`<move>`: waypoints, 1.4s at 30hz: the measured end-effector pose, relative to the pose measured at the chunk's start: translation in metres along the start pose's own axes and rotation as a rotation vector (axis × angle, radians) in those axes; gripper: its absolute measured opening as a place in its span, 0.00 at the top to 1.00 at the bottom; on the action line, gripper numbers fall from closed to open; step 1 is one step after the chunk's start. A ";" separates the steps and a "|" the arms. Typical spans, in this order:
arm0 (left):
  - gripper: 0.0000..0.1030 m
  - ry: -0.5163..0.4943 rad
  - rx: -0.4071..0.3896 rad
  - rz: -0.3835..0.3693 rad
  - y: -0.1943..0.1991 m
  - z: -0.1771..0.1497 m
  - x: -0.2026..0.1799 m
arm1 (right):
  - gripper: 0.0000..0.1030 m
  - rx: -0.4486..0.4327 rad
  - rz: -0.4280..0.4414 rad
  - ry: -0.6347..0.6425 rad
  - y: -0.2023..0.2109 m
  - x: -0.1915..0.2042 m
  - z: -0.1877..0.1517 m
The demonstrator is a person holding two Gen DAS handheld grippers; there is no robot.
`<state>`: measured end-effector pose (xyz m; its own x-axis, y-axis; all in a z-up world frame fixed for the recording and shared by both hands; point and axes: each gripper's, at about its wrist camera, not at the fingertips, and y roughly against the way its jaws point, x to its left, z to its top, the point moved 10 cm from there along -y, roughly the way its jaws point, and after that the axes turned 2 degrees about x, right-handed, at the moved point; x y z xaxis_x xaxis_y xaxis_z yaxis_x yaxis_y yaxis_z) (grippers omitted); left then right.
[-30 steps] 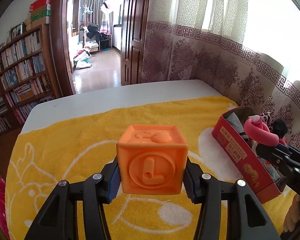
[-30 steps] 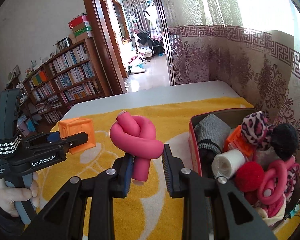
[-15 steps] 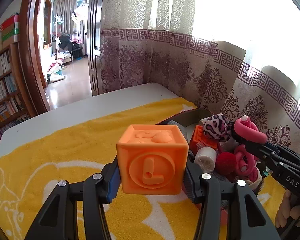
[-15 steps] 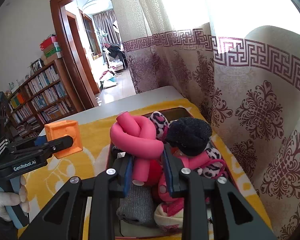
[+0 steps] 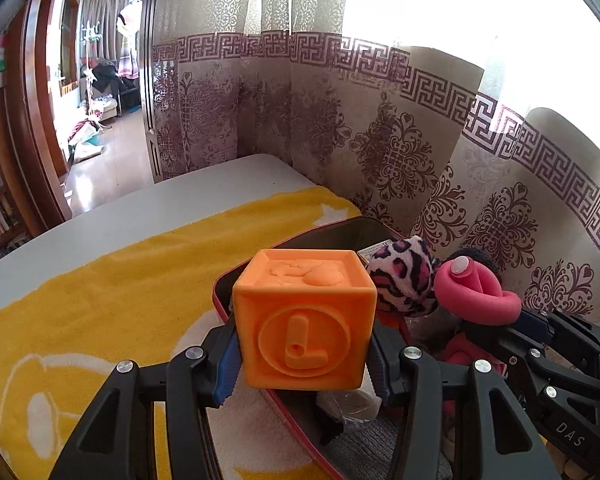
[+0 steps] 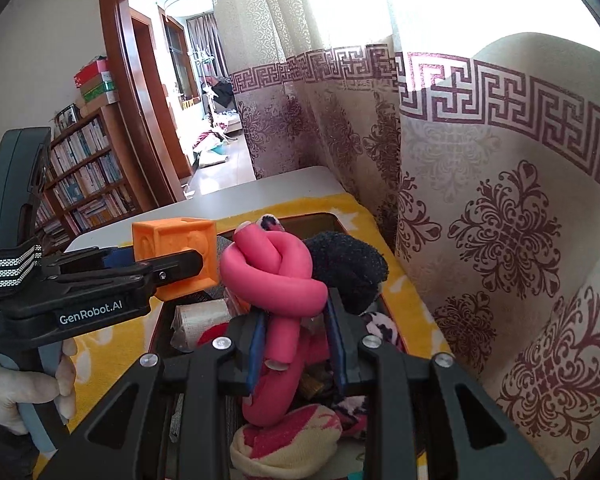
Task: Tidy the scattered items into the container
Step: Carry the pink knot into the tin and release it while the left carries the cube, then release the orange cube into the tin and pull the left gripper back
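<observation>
At the far left of the right wrist view, a gloved hand [image 6: 4, 392] is gripping the grey handle of the left tongs [image 5: 304, 356]. These tongs are clamping an orange toy block [image 5: 305, 318] by its two side faces, the blue pads pressing flat against it, so the jaws are standing only as far apart as the block is wide. The block's near face is showing a raised letter L inside a ring, and its top face is carrying a moulded relief. It is hanging in the air over the near left rim of the red container [image 5: 236, 276], not resting on anything.

Below and to the left, a yellow towel [image 5: 100, 288] is covering the white counter [image 5: 148, 204], and the container is sitting on that towel near the patterned curtain [image 5: 380, 140].

Further right, the right tongs [image 6: 296, 332] are squeezing the lower stem of a pink knotted foam roller [image 6: 276, 276], with the jaws narrowly apart and the pads pressing on both sides of the foam. The knot is sitting above the pads, over the inside of the container. Under and around it, the container is already holding a leopard-print plush ball [image 5: 404, 276], a black fuzzy ball [image 6: 348, 268], a white roll [image 6: 204, 314] and a pink-and-cream sock [image 6: 288, 444], all crowded together.
</observation>
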<state>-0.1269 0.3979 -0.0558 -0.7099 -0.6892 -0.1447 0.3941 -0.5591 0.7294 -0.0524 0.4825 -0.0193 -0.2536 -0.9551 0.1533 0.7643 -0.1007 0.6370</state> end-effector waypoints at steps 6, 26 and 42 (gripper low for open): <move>0.47 -0.011 0.013 -0.015 -0.009 0.000 0.000 | 0.71 0.028 0.014 0.014 -0.009 0.002 -0.006; 0.30 -0.016 0.016 -0.100 0.027 -0.008 -0.017 | 0.44 -0.009 0.040 -0.085 0.027 -0.006 -0.015; 0.21 0.026 -0.001 -0.053 0.039 -0.019 -0.005 | 0.35 -0.026 0.048 -0.111 0.043 -0.008 -0.023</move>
<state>-0.0966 0.3710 -0.0392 -0.7145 -0.6705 -0.2000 0.3573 -0.5954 0.7196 -0.0035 0.4792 -0.0102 -0.2792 -0.9222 0.2674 0.7918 -0.0636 0.6075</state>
